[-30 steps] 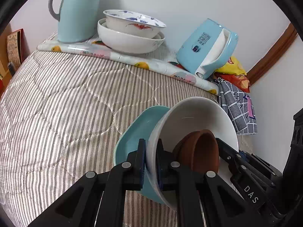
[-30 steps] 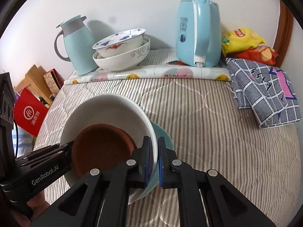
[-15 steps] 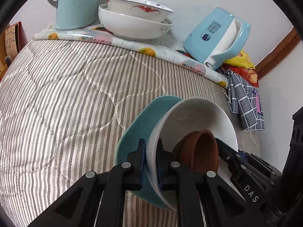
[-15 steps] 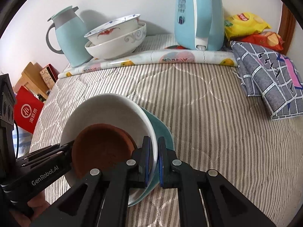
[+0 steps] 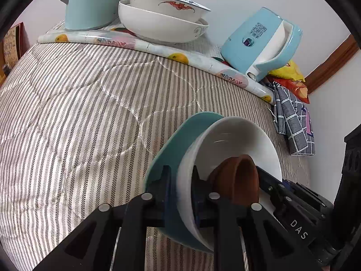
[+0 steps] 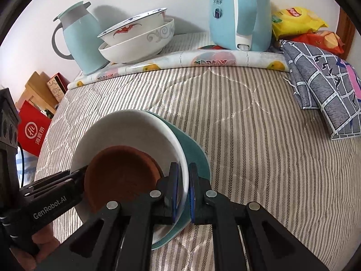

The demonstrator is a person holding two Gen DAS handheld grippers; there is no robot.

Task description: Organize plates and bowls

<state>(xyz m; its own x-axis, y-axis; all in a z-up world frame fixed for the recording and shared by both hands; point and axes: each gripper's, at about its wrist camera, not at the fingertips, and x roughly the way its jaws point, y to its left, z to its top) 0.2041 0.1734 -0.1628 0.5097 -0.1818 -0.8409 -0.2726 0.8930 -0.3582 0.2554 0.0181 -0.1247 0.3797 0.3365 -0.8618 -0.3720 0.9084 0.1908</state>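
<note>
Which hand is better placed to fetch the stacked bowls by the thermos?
Likely left: the left gripper has just been opening its jaws around the white bowl rim, the right gripper clamps it, and the stacked bowls sit leftward.

White bowl (image 6: 135, 133), brown bowl (image 6: 121, 176), teal plate (image 6: 194, 155), grey-striped quilt (image 6: 248, 135)

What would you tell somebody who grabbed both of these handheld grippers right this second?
Left gripper: jaws have just been opening around the white bowl rim; grip unclear.
Right gripper: shut on that rim, opposite side.
Stack: brown bowl inside white bowl, on the teal plate, down at the striped cover.
Done: those three nested.
Left: let go; perhaps join the two patterned bowls by the wall.
</note>
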